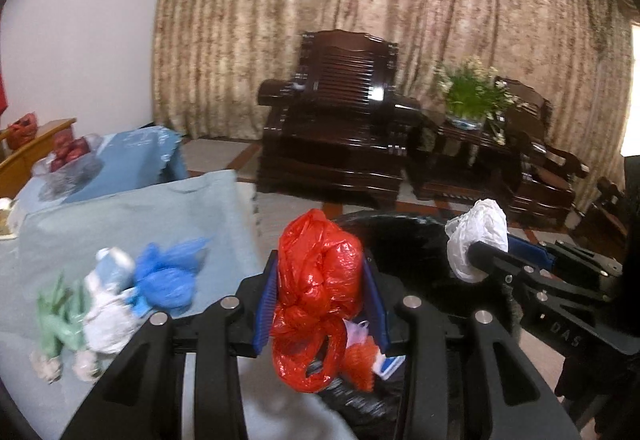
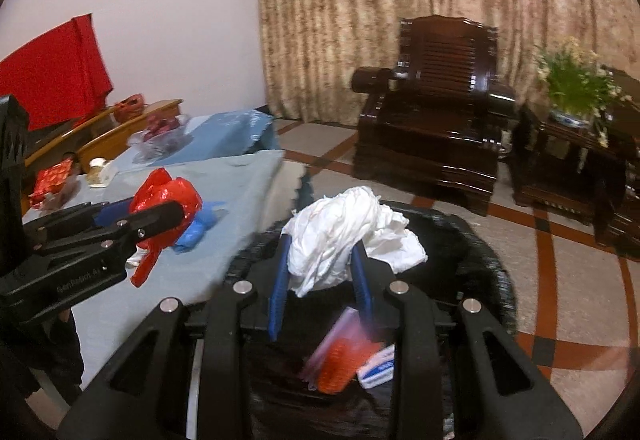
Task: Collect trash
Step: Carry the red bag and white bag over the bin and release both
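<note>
One legible label, "DAS", marks the right gripper (image 1: 476, 260).

A table covered in pale blue cloth (image 1: 168, 216) carries a crumpled blue bag (image 1: 168, 276), with white (image 1: 106, 316) and green (image 1: 60, 320) bags left of it.

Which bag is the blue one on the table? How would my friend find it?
Start at the table with the pale blue cloth. Near its front edge three crumpled bags lie in a row: a green bag, a white bag and the blue bag. The blue bag is the bright one closest to the left gripper, which holds a red bag.
</note>
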